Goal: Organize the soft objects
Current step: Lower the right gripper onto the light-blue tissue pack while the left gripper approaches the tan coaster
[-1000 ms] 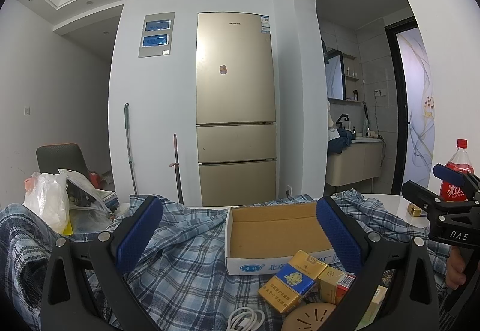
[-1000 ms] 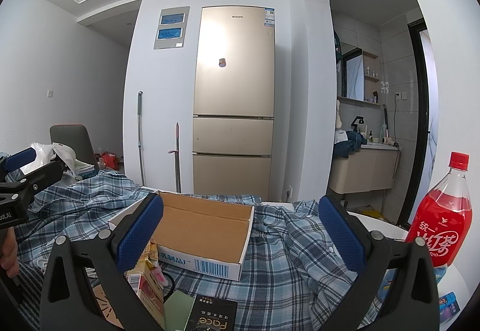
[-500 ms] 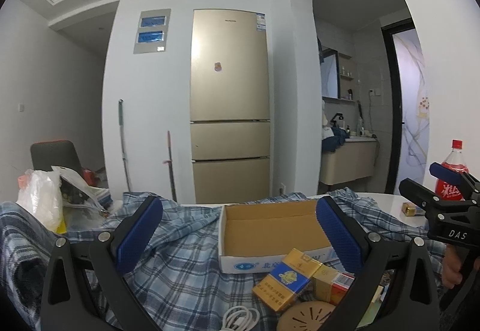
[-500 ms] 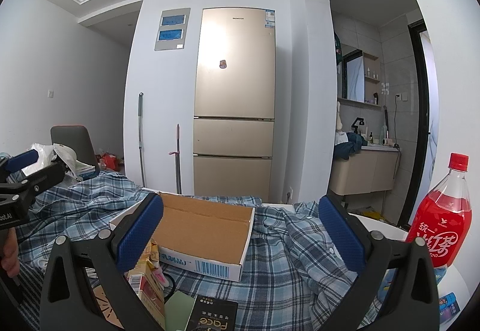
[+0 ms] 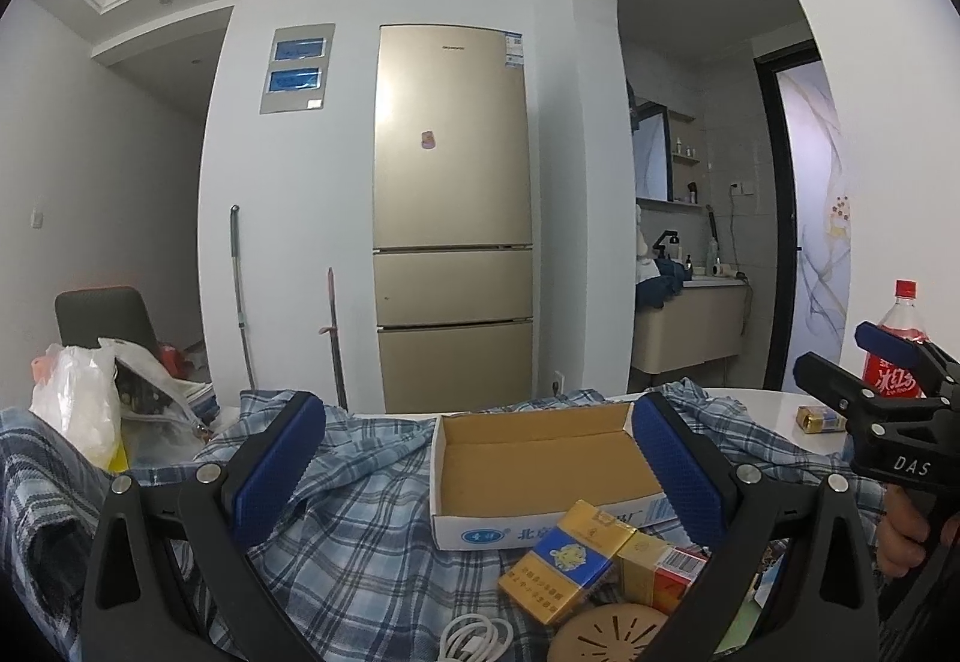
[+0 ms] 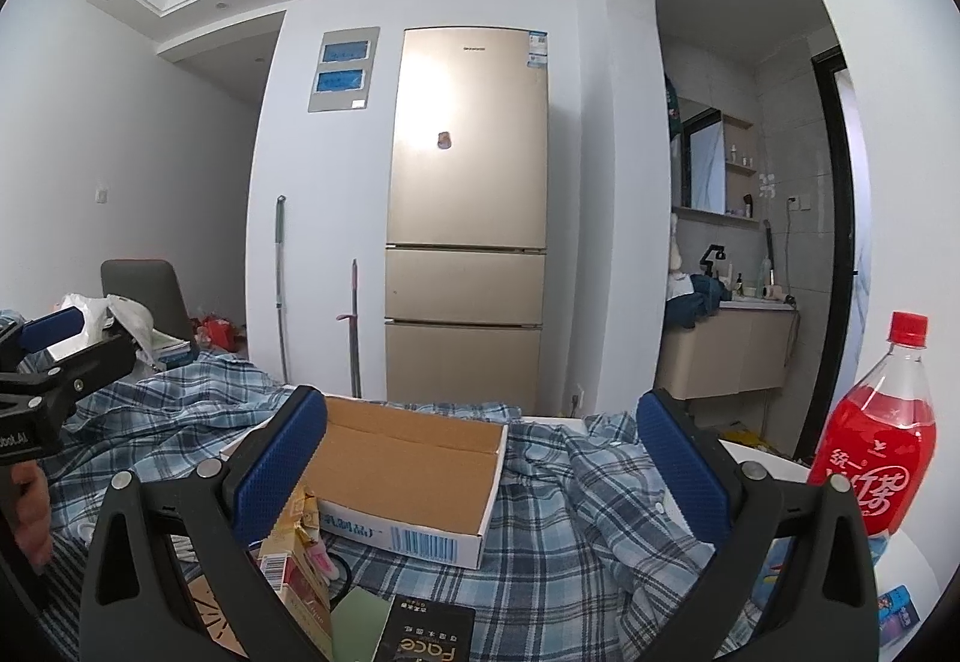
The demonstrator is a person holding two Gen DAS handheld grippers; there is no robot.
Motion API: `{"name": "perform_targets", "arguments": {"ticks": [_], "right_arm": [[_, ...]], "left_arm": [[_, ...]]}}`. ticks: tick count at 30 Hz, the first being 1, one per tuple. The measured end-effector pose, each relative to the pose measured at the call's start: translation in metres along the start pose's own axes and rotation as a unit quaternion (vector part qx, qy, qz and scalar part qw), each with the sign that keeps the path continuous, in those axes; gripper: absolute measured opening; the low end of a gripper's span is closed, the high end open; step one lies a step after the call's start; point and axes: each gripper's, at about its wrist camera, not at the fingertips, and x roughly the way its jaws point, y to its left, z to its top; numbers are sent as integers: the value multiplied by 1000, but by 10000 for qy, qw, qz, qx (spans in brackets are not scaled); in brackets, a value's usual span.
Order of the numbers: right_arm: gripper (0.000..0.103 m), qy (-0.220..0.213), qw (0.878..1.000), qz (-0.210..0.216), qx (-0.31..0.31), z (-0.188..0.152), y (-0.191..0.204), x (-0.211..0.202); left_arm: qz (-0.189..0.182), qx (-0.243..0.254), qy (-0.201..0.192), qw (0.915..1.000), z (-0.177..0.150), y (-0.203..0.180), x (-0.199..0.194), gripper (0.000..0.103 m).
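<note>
A blue plaid shirt (image 5: 336, 536) lies spread over the table; it also shows in the right wrist view (image 6: 576, 506). An open, empty cardboard box (image 5: 540, 476) sits on it, seen too in the right wrist view (image 6: 408, 476). My left gripper (image 5: 480, 464) is open and empty, held above the shirt in front of the box. My right gripper (image 6: 480, 464) is open and empty, above the shirt and box. Each gripper shows at the edge of the other's view: the right one (image 5: 888, 398), the left one (image 6: 54, 356).
Cigarette packs (image 5: 570, 566), a white cable (image 5: 477, 638) and a round wooden disc (image 5: 612, 632) lie near the box. A red drink bottle (image 6: 876, 446) stands at right. A white plastic bag (image 5: 78, 398) sits at left. A black pack (image 6: 429, 638) lies in front. A fridge (image 5: 453, 218) stands behind.
The left wrist view has dipped and shifted slightly, so the box and packs sit a little lower and left. The right gripper has barely moved. Both stay open.
</note>
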Motion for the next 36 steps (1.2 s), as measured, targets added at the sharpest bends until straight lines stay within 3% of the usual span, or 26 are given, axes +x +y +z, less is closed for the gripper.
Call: {"name": "perform_targets", "arguments": {"ticks": [4, 12, 18, 26, 32, 36], "right_arm": [[103, 188, 9996, 163, 139, 7, -6, 3], [103, 1415, 9867, 352, 714, 24, -25, 19], [95, 1965, 9761, 498, 782, 21, -34, 17], [92, 2655, 9581, 835, 672, -4, -18, 5], [85, 3230, 9358, 1146, 824, -35, -9, 9], [85, 3448, 9311, 1026, 598, -53, -1, 18]], "left_arm": [[-211, -43, 204, 9996, 10, 2, 1, 103], [-295, -108, 650, 9974, 28, 1, -3, 102], [-376, -148, 1321, 9904, 30, -9, -5, 96], [-418, -90, 1672, 9850, 15, -22, -23, 95], [-471, -81, 1951, 9796, -12, -23, -18, 93], [-570, -148, 2262, 9723, -30, -22, -1, 92]]}}
